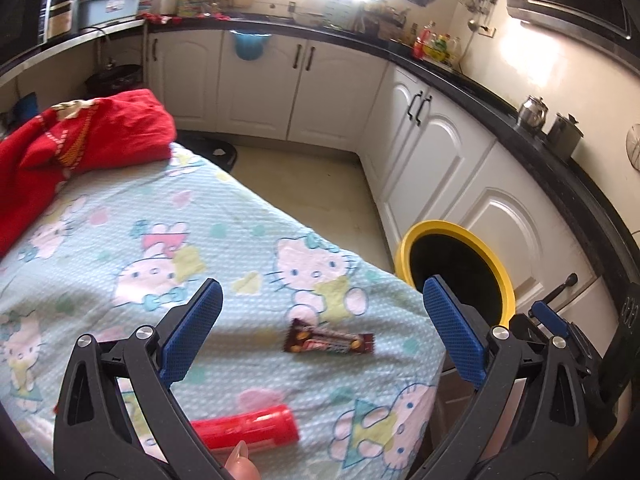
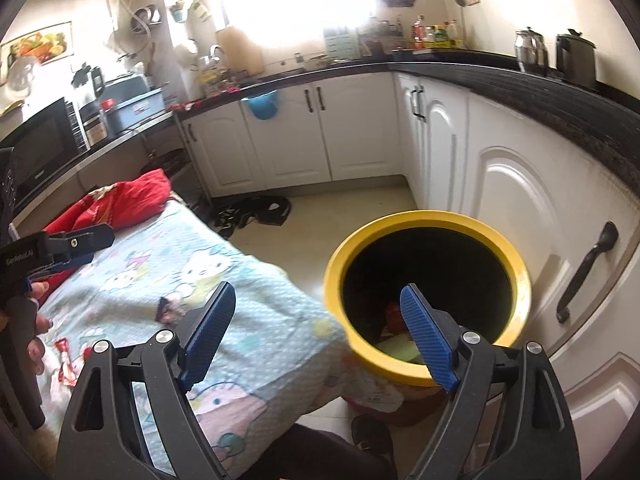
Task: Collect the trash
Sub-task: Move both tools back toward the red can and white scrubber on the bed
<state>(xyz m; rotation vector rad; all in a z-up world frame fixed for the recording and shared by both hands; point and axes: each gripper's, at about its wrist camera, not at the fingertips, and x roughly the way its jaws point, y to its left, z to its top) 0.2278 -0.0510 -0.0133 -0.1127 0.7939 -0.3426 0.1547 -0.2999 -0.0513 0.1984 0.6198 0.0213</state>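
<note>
A brown candy wrapper lies on the light blue cartoon-print tablecloth, just below and between the fingers of my left gripper, which stands open and empty above it. A red tube lies closer to me on the cloth. My right gripper is open with nothing in it, over the near rim of the yellow bin. Red and green trash lies inside the bin. The brown candy wrapper and a red-and-white wrapper show on the cloth to the left.
A red cloth is heaped at the table's far end. The yellow bin stands on the floor between the table's corner and the white cabinets. Dark sandals lie on the floor. A hand holds the left tool.
</note>
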